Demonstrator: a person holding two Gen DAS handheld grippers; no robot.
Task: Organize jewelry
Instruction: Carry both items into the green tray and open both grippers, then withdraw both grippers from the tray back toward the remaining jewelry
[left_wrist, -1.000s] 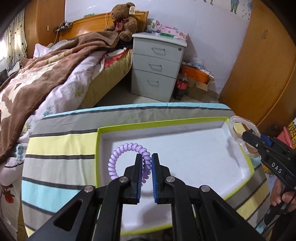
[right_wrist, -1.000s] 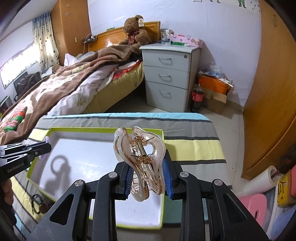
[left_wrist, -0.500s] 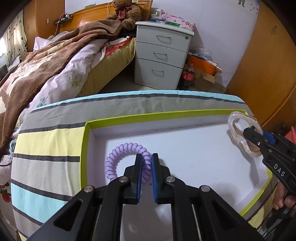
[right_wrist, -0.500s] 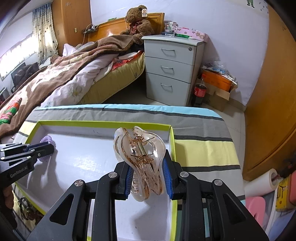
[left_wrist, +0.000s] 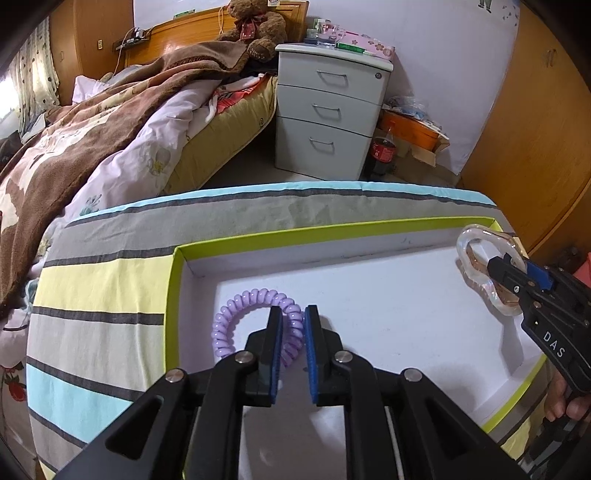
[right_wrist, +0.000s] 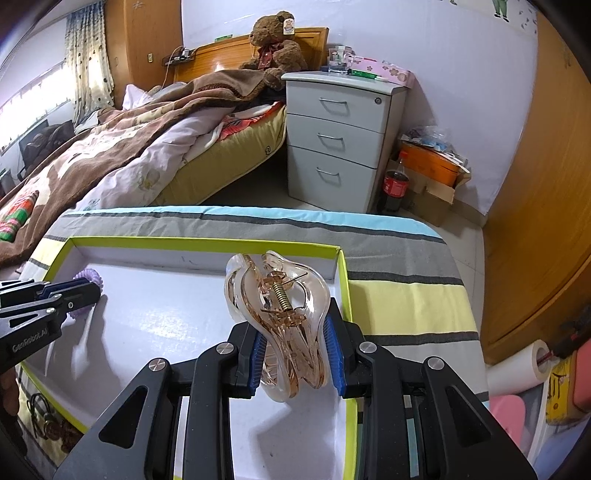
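Left claw (left_wrist: 293, 332) clamped on the purple coil hair tie (left_wrist: 255, 321); the loop lies out ahead and to the left of the fingers, low over the tray floor near the tray's left wall. Cannot tell whether it touches the floor.

Right claw (right_wrist: 295, 343) clamped on the clear amber hair clip (right_wrist: 277, 317), its long axis pointing up and away from the fingers, spring on top. Clip hangs over the right end of the white tray (left_wrist: 236, 245), close to the green rim there.

Both items are over the tray; judged next move is lowering and letting go. The claws are well apart. Tray floor between them is bare; nothing blocks either drop.

Tray sits on the striped desk (left_wrist: 110, 273). Dark cord-like items (right_wrist: 40, 410) lie off the tray's left side.
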